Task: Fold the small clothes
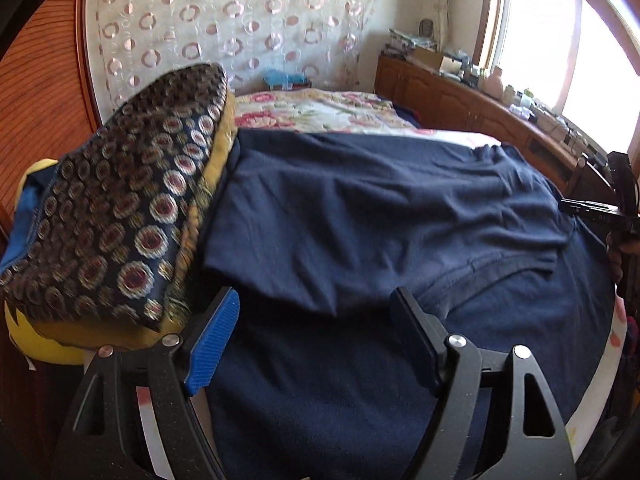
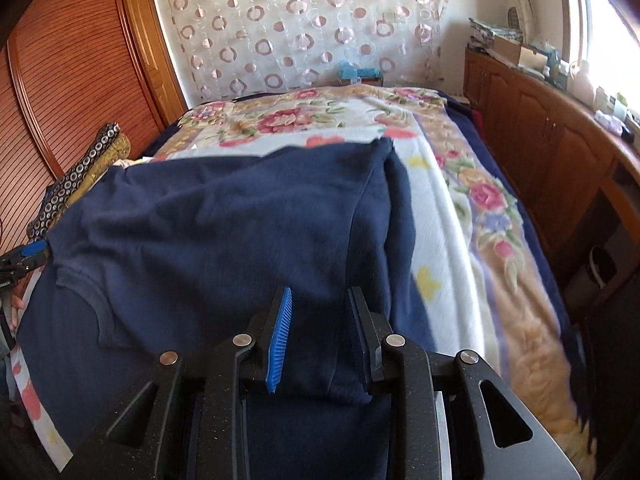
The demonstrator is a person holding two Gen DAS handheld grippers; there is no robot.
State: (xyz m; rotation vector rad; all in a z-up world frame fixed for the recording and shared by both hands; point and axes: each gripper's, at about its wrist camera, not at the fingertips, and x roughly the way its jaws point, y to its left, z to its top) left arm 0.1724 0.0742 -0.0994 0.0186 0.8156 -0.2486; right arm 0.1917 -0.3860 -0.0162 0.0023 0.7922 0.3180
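Observation:
A navy blue garment lies spread and loosely folded on the bed, its neckline seam toward the right in the left wrist view. My left gripper hovers over its near edge with the jaws wide apart; the cloth lies under and between them, clear of the blue pad. In the right wrist view the same garment fills the middle. My right gripper stands at its right side with the jaws narrowly parted. A fold of navy cloth sits loosely in the gap, not pinched.
A dark cushion with ring patterns rests on a yellow thing at the garment's left edge. A floral blanket covers the bed. A wooden cabinet with clutter runs along the right under a window; a wooden wardrobe stands on the left.

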